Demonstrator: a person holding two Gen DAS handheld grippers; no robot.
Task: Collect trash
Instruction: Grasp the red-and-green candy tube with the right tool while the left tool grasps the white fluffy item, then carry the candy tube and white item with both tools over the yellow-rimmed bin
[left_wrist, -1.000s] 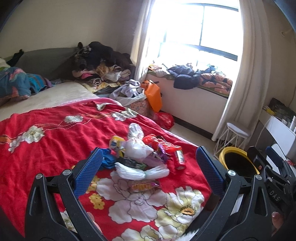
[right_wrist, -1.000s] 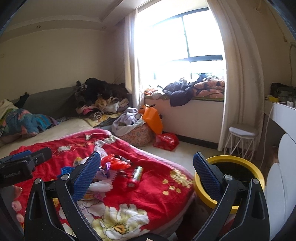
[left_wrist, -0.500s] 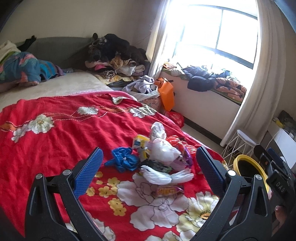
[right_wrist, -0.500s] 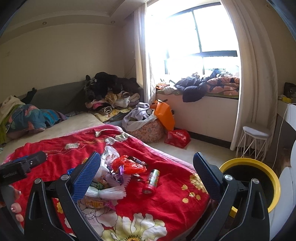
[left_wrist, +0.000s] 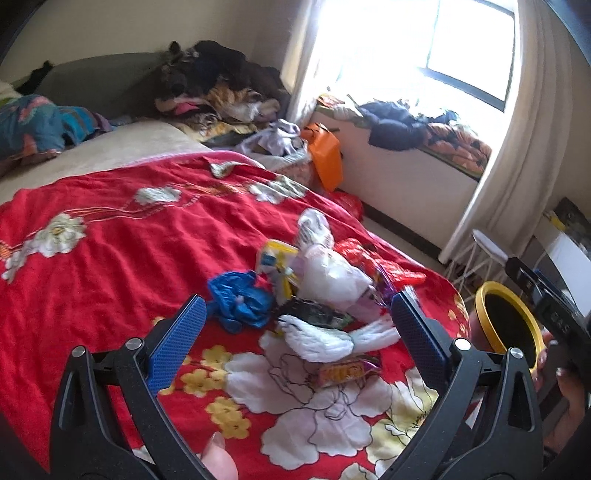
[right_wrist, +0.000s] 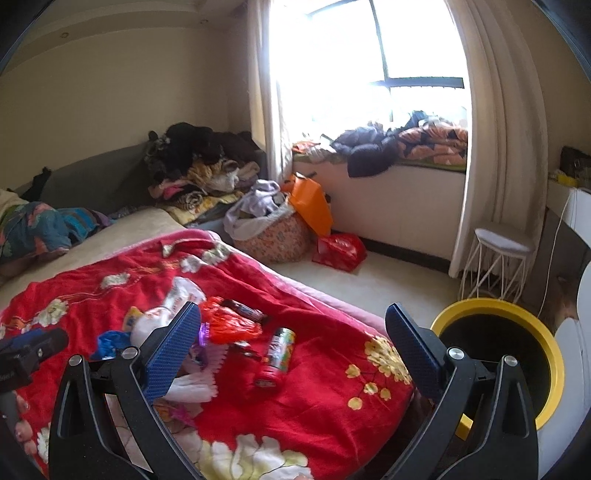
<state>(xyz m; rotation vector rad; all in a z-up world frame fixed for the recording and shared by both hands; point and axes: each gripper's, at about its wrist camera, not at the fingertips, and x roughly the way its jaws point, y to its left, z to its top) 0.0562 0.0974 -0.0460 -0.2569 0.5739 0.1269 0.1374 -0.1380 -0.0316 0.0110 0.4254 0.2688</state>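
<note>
1. Trash pile (left_wrist: 317, 295) sits on the red floral blanket (left_wrist: 110, 258), toward the bed's right edge; nothing gripped.
2. Pile contents, left wrist view: crumpled blue bag (left_wrist: 240, 299) at left; yellow wrapper (left_wrist: 275, 258) just beyond it; white plastic bag (left_wrist: 328, 273) in the middle; white wad (left_wrist: 325, 338) nearest; orange snack packet (left_wrist: 345, 371) touching the wad's near side; red wrapper (left_wrist: 384, 264) far right.
3. Right wrist view: can (right_wrist: 279, 349) lies on its side to the right of the pile, apart from it; dark bar wrapper (right_wrist: 245, 310) beyond the red wrapper (right_wrist: 229, 325).
4. Left gripper (left_wrist: 295, 332): jaws wide, empty; above the blanket, pile's near part between the fingers.
5. Right gripper (right_wrist: 291, 345): jaws wide, empty; can framed between the fingers.
6. Yellow-rimmed bin (right_wrist: 517, 354) on the floor, right of the bed, near its corner.
7. White stool (right_wrist: 498, 258) beyond the bin, by the curtain (right_wrist: 495, 129); orange bag (right_wrist: 310, 206) and clothes basket (right_wrist: 273, 236) on the far floor.
</note>
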